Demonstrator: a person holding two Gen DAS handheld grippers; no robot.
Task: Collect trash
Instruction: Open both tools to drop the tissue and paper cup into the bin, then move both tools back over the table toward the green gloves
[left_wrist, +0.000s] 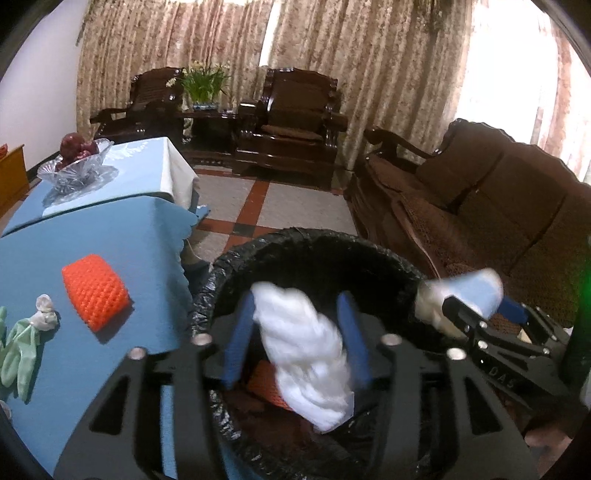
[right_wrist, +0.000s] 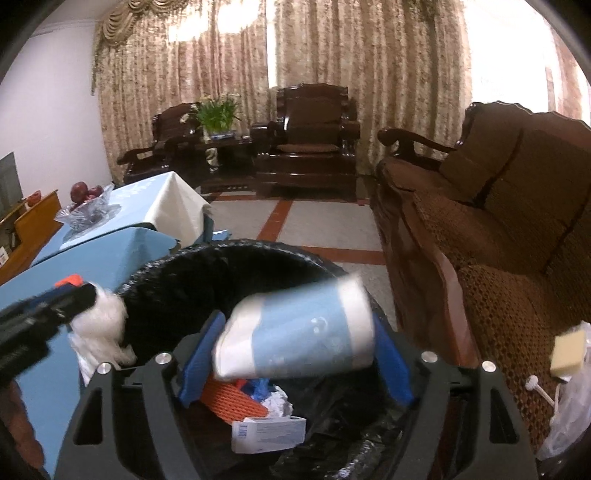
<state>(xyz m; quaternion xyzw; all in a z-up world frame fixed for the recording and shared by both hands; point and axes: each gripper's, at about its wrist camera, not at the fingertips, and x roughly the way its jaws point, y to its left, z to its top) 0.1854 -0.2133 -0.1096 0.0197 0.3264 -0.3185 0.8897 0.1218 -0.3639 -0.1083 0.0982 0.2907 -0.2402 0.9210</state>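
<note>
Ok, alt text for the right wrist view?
A blue-and-white paper cup sits between the right gripper fingers above a black-lined trash bin holding orange foam net and a small box; the left gripper carries white tissue alongside.

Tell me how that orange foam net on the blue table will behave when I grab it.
The orange foam net looks like open mesh, so it is probably very light and should squash between the tongs. It lies flat, so rolling seems unlikely. It may slide on the blue tablecloth if pushed.

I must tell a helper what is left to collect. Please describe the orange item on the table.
Beside the black-lined bin stands the blue-covered table. On it, near the bin, lies the orange foam net, a ribbed mesh sleeve. The only bright orange thing there; the neighbouring green glove is pale.
</note>
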